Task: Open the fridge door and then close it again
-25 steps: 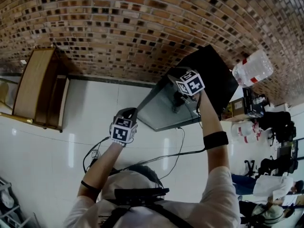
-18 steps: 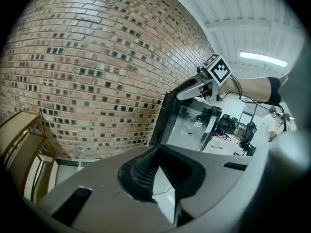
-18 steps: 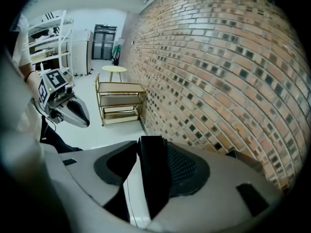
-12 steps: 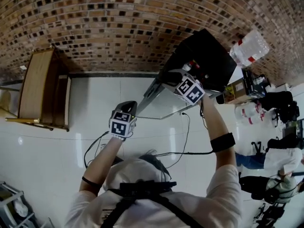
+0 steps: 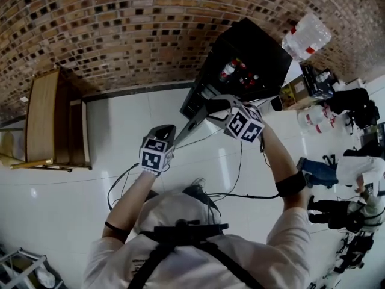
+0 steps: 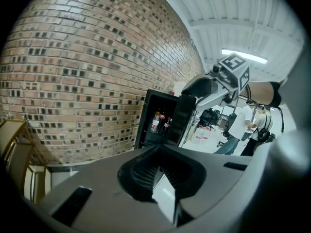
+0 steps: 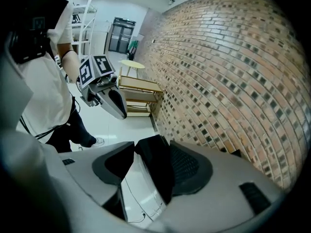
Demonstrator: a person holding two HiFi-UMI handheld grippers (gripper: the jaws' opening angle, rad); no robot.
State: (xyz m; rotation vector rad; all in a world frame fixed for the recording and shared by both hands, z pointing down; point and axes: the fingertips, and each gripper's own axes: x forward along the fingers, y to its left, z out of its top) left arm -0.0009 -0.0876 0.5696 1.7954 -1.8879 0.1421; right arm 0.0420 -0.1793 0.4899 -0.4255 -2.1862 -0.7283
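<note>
The small black fridge [image 5: 258, 47] stands against the brick wall, its door [image 5: 194, 114] swung wide open and seen nearly edge-on. Bottles [image 5: 228, 70] show on the shelves inside. My right gripper [image 5: 212, 108] is at the door's free edge. In the right gripper view the dark door edge [image 7: 156, 171] lies between the jaws against the right pad [image 7: 187, 166], with a gap on the other side; the jaws have just been opening. My left gripper [image 5: 166, 132] hangs shut with nothing in it, left of the door, pointing at the fridge [image 6: 158, 123].
A wooden bench [image 5: 54, 122] stands by the wall at the left. A large water bottle [image 5: 307, 35] sits right of the fridge. Cables [image 5: 231, 194] trail over the white floor. People [image 5: 355, 167] and boxes crowd the right side.
The door has swung further open, uncovering the bottles inside. My right gripper came toward me and leftward with the door edge. The left gripper shifted slightly.
</note>
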